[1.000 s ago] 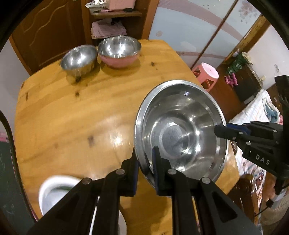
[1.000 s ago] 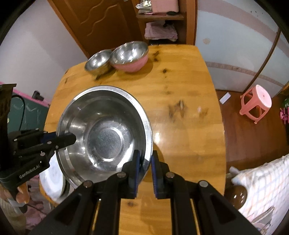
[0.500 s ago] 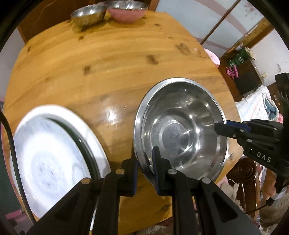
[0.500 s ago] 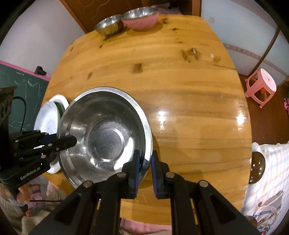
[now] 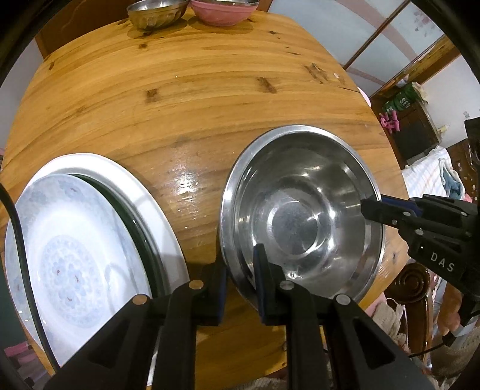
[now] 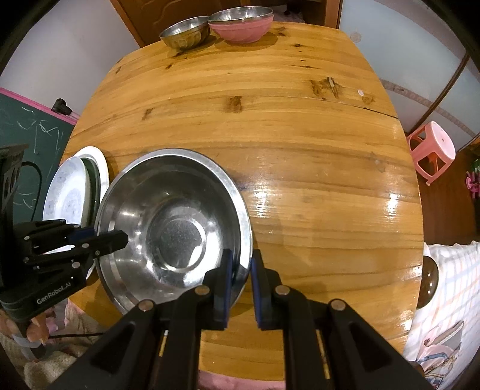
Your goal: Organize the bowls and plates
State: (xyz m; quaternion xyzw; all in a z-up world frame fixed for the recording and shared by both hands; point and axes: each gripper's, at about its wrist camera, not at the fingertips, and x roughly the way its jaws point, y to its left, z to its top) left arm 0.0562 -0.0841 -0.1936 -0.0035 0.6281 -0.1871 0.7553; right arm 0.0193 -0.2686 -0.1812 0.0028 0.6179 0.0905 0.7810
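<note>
From your left wrist camera, your left gripper [image 5: 240, 276] pinches the near rim of the large steel basin [image 5: 300, 216], one finger inside, one outside, above the round wooden table [image 5: 186, 99]. Your right gripper [image 5: 370, 207] clamps the opposite rim. A white plate stack [image 5: 75, 240] sits just left of the basin; a small steel bowl [image 5: 156, 12] and pink bowl [image 5: 223, 12] stand at the far edge.

From your right wrist camera, your right gripper [image 6: 241, 270] bites the basin's [image 6: 174, 228] rim at its right side, jaws narrow on the metal. Your left gripper [image 6: 115, 238] grips the other side, beside the plates [image 6: 72, 189].
</note>
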